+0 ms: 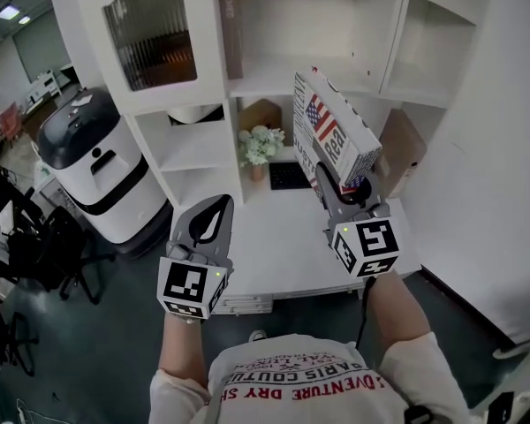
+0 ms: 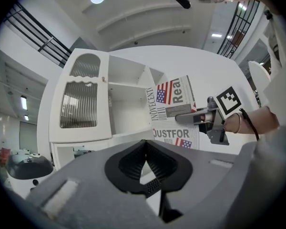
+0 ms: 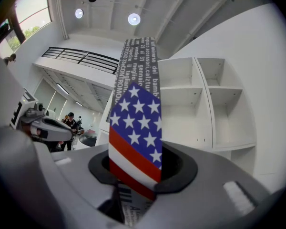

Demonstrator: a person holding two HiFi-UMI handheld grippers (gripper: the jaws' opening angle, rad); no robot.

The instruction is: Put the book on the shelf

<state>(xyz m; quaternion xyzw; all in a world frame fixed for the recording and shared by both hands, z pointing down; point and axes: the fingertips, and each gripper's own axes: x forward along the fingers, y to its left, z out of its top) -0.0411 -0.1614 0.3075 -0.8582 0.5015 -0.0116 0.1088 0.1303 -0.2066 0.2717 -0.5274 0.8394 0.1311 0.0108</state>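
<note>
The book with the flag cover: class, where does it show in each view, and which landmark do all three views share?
Head view: the book is right of centre, gripped by the right gripper.
Left gripper view: the book is right of centre, in front of the shelves.
Right gripper view: the book is at the centre, upright between the jaws.
Shared landmark: the white shelf unit behind the book.

White flowers [image 1: 261, 144] in small vase on white desk [image 1: 283, 254], dark keyboard [image 1: 289, 176] beside, black-topped white machine [image 1: 97, 170] at left
</note>
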